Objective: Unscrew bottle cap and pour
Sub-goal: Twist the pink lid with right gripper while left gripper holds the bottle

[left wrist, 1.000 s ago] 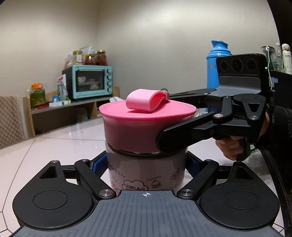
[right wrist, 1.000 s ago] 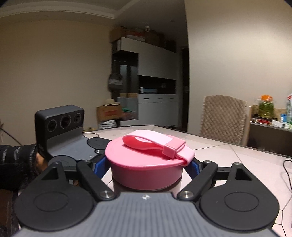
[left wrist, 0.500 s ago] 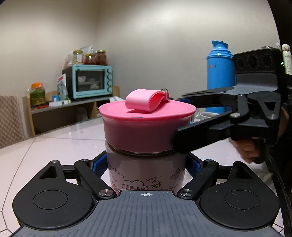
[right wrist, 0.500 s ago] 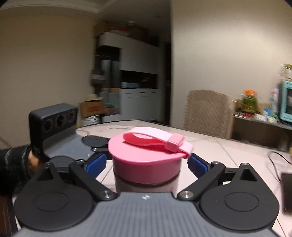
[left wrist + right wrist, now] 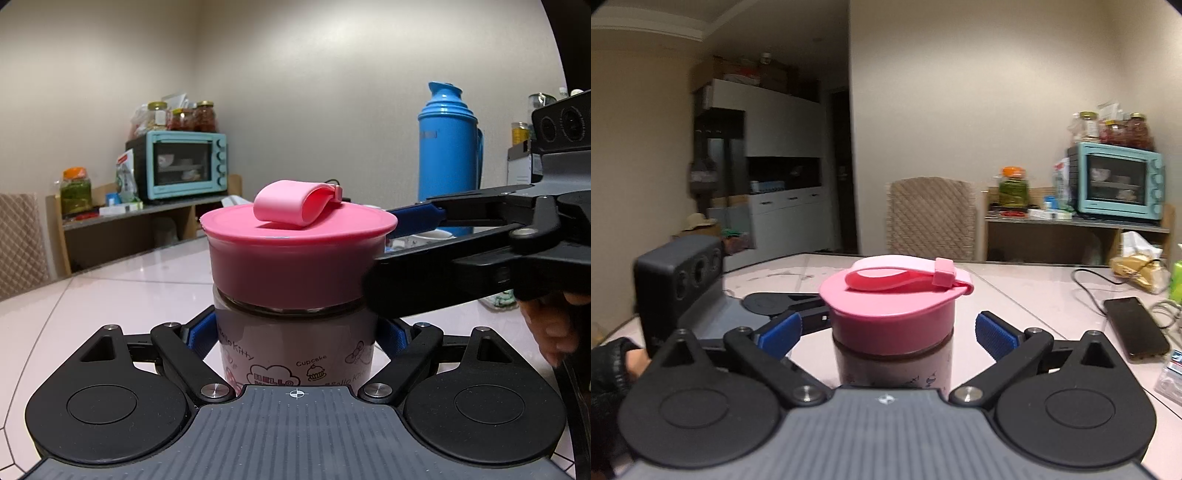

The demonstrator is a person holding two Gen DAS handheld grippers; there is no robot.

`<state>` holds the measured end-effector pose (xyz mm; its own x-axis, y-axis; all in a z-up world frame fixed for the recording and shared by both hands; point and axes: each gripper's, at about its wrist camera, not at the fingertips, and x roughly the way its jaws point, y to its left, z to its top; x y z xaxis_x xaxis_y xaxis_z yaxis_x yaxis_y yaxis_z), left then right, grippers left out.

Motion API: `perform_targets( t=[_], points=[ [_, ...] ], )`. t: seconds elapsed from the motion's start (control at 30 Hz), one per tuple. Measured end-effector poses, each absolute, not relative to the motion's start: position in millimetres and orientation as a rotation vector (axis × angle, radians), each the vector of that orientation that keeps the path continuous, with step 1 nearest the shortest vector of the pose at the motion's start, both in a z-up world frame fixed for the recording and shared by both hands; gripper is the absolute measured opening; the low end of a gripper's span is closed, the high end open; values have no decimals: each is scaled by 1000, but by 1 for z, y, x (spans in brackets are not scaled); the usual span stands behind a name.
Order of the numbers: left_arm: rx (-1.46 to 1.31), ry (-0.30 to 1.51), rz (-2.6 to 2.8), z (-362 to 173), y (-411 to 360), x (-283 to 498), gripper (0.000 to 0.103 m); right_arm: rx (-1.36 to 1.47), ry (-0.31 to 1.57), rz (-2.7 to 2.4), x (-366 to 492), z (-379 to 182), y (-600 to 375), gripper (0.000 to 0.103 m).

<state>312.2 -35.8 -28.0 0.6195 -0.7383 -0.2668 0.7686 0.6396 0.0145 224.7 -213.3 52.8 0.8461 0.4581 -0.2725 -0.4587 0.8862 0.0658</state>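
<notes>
On bench [image 5: 1034,295], bottle [image 5: 295,347] stands upright btwn left tool [image 5: 295,332] pads, clenched on its body. Pink cap [image 5: 892,314] on top; right tool [image 5: 886,328] spread wide either side, not touching.

Looks like a home dining room: teal toaster oven [image 5: 184,164] and pickle jars [image 5: 1014,186] on a wooden shelf [image 5: 1075,221], blue thermos [image 5: 448,155], white cabinets [image 5: 783,162] behind.

black linkages, blue pads [image 5: 994,335], silver screws
</notes>
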Motion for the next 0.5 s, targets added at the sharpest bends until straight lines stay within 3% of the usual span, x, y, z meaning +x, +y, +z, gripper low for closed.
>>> perform_targets(
  t=[0.5],
  points=[
    [131,248,-871,-28,-36,313,90,-6,264,379,228,43,-192,102]
  ],
)
